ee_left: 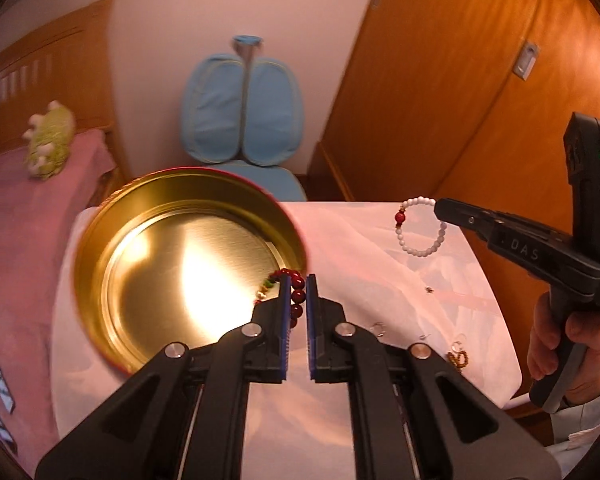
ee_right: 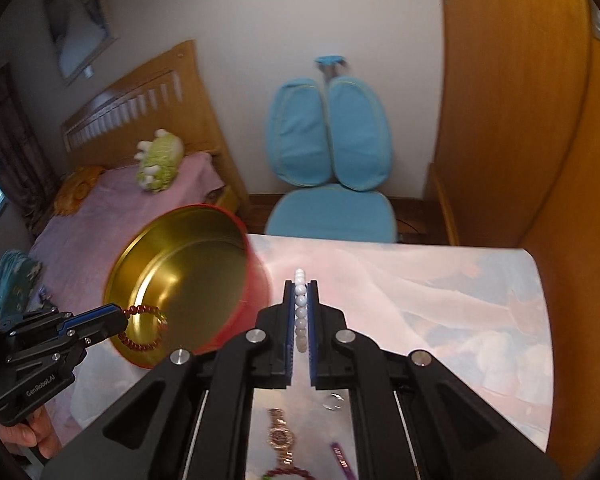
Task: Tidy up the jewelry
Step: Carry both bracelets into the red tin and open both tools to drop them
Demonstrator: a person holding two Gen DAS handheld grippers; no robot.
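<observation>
1. Bedroom w/ pink bed, blue chair; white cloth-covered table [ee_right: 440,300] carries loose jewelry.
2. Left tool [ee_left: 299,300] clamps dark red bead bracelet [ee_left: 298,294], hanging over round gold-lined tin [ee_left: 100,240], prob. for dropping in.
3. Right tool [ee_right: 300,312] pinches white bead bracelet [ee_right: 300,300] above table, right of tin, likely next.

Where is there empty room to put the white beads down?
The gold tin shows a bare bottom; the left tongs hold the red bracelet at its rim. The cloth beyond the right tongs is bare. It's crowded near the watch.
</observation>
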